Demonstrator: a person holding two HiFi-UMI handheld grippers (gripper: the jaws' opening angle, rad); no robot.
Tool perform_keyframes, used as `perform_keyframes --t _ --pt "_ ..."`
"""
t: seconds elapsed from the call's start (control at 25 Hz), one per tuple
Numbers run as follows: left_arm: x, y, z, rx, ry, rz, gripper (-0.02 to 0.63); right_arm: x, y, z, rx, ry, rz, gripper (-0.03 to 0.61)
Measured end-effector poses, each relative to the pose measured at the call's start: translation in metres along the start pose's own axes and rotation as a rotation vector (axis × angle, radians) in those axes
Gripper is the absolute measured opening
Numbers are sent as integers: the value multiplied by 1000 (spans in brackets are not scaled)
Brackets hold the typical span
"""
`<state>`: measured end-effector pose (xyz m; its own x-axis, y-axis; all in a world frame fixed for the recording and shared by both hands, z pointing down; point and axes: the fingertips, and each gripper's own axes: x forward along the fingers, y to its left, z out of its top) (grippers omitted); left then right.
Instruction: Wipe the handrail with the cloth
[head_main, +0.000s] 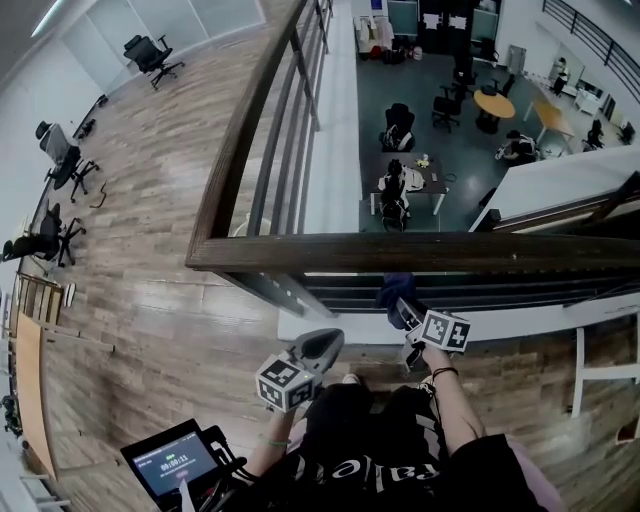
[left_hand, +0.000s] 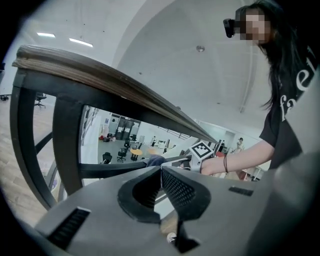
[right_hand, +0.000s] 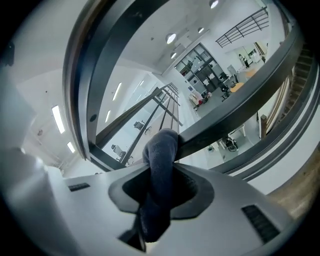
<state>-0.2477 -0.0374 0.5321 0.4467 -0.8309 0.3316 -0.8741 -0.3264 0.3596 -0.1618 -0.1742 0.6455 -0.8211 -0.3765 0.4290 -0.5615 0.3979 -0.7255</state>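
Right tongs (right_hand: 161, 169) pinch the dark cloth (right_hand: 161, 146), left tongs (left_hand: 160, 170) idle shut beside them; the handrail (head_main: 420, 252) runs just above, so I'd raise the cloth, press firmly and slide along its top.

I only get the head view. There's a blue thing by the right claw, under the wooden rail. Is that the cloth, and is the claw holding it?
Observer: Yes. The right gripper view shows the right claw shut on the dark blue cloth, which sticks up between its jaws.
Child: Is the cloth on the wooden top rail?
Observer: No. Its tip is up against a dark lower bar. I cannot tell whether they touch.
Child: What's the left claw doing?
Observer: The left gripper view shows the left claw shut with nothing in it, sitting lower than the handrail.
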Motion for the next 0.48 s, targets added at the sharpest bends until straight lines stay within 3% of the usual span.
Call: perform_keyframes --t 0.12,0.28,0.48 --pt "22 -20 0 5 11 -12 0 -22 -23 13 12 -11 -9 92" --pt "88 -65 -18 1 15 -32 0 -66 -97 37 34 -27 -21 92" --pt "105 -79 -3 -9 38 -35 0 -97 -117 69 76 -75 -49 92"
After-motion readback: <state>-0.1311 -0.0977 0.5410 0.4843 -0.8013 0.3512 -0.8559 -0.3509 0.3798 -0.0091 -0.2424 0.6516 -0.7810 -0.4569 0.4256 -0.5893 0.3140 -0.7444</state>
